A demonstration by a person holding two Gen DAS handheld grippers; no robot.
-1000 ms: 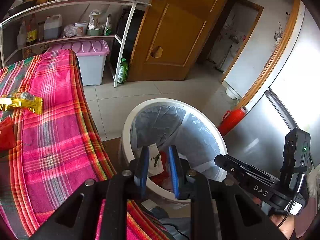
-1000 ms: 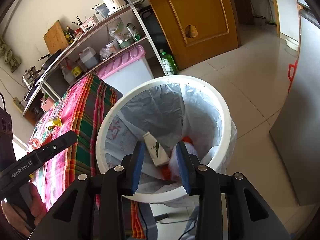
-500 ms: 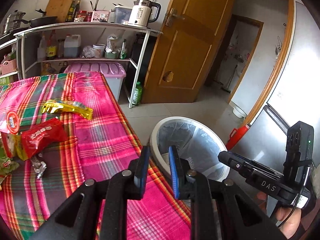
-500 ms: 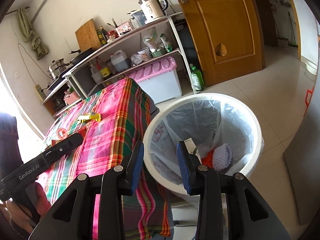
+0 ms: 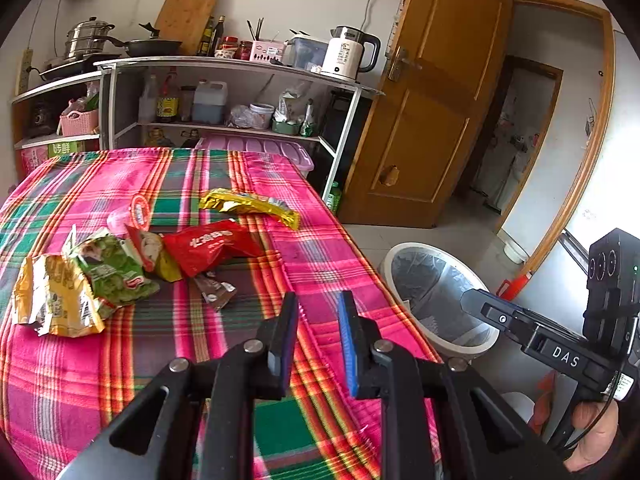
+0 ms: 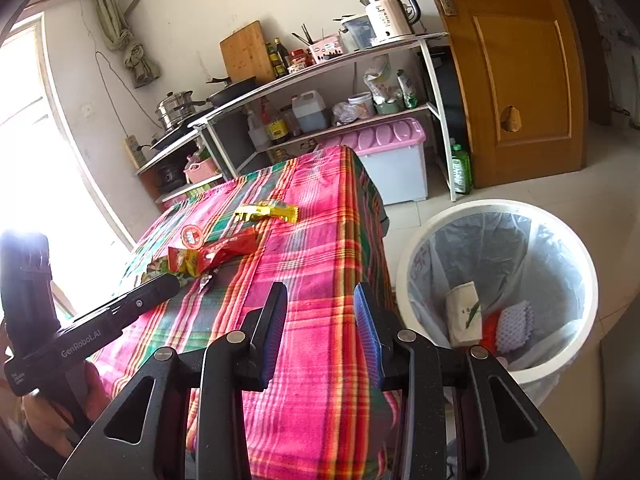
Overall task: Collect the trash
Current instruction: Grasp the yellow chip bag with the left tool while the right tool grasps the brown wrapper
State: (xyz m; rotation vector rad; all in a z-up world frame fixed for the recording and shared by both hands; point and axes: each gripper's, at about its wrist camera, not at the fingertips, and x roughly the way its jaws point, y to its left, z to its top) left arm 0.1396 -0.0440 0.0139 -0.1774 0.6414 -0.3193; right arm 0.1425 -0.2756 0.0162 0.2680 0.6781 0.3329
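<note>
Both claws hover empty above the plaid surface (image 5: 320, 264), left claw (image 5: 318, 336) and right claw (image 6: 320, 324) each with fingers apart. Wrappers (image 5: 208, 246) lie ahead-left; the bin (image 6: 576, 264) stands right.

A table draped in a pink, green and orange plaid cloth (image 5: 328, 264) is filling the lower left of both views. Behind it, a white metal shelving rack (image 5: 240, 65) is standing against the pale plaster wall (image 6: 192, 12), carrying a white electric kettle (image 5: 347, 55), a leaning wooden cutting board (image 6: 245, 51), a steel steamer pot (image 5: 85, 42) and assorted bottles. A lilac-lidded plastic storage box (image 6: 394, 160) is sitting under the rack on the pale tiled floor (image 6: 532, 190). An orange-brown wooden door (image 5: 432, 112) is occupying the upper right. Strong daylight is pouring through a window (image 6: 36, 168) at the left edge of the right view.
</note>
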